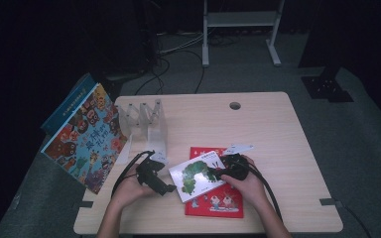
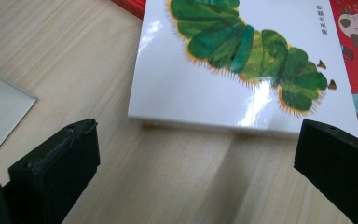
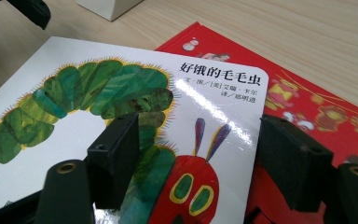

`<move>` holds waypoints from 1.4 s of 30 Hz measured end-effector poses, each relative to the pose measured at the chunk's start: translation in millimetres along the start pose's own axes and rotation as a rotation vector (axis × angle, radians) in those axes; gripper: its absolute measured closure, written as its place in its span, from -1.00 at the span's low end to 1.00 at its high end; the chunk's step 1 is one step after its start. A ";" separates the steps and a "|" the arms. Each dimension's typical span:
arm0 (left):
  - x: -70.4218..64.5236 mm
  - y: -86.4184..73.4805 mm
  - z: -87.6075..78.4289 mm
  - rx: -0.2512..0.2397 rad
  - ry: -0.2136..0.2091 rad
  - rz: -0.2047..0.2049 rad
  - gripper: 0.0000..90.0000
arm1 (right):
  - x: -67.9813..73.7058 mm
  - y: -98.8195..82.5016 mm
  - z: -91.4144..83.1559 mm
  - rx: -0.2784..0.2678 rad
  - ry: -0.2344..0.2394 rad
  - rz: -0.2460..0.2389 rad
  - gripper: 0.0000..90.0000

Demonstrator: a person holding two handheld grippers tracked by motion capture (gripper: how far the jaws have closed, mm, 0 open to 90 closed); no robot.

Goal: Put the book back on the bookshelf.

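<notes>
A white picture book with a green caterpillar point(image 1: 197, 174) lies tilted over a red picture book point(image 1: 218, 201) near the table's front edge. My right gripper point(image 1: 216, 174) is shut on the caterpillar book's right side; in the right gripper view one jaw rests on the cover point(image 3: 74, 116) and the other stands past its edge, with the gripper point(image 3: 196, 154) over the red book point(image 3: 317, 98). My left gripper point(image 1: 166, 188) is open just left of the book. In the left gripper view its jaws point(image 2: 196, 158) face the raised edge of the book point(image 2: 205, 93), which casts a shadow on the wood.
A clear acrylic book rack point(image 1: 144, 119) stands at the back left of the table. A large colourful book point(image 1: 84, 141) and a blue one point(image 1: 67, 106) lean beside the table's left edge. A small white card point(image 1: 238, 148) lies behind the red book. A clear sheet point(image 2: 0, 112) lies flat at my left.
</notes>
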State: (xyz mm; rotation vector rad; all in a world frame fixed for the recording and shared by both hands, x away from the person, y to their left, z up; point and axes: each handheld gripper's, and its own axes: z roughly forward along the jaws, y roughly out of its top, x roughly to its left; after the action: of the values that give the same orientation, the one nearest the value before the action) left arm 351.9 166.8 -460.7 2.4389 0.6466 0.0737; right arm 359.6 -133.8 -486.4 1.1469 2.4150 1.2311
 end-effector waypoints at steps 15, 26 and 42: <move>-3.3 4.4 12.0 0.004 -0.030 -0.011 -1.00 | 4.7 -14.8 -26.0 0.025 -0.027 -0.078 -0.37; -2.1 5.9 17.7 -0.008 -0.059 -0.033 -1.00 | 17.3 -37.2 -35.0 0.029 -0.026 -0.110 -0.42; 4.6 3.3 23.7 -0.026 -0.116 -0.109 -1.00 | 30.6 -39.4 -28.7 0.026 -0.050 -0.161 -0.59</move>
State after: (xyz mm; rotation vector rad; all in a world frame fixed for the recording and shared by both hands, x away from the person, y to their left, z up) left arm 362.1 153.7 -478.6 2.3588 0.7200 -0.1023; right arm 303.2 -143.1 -493.1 0.9566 2.4386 1.1124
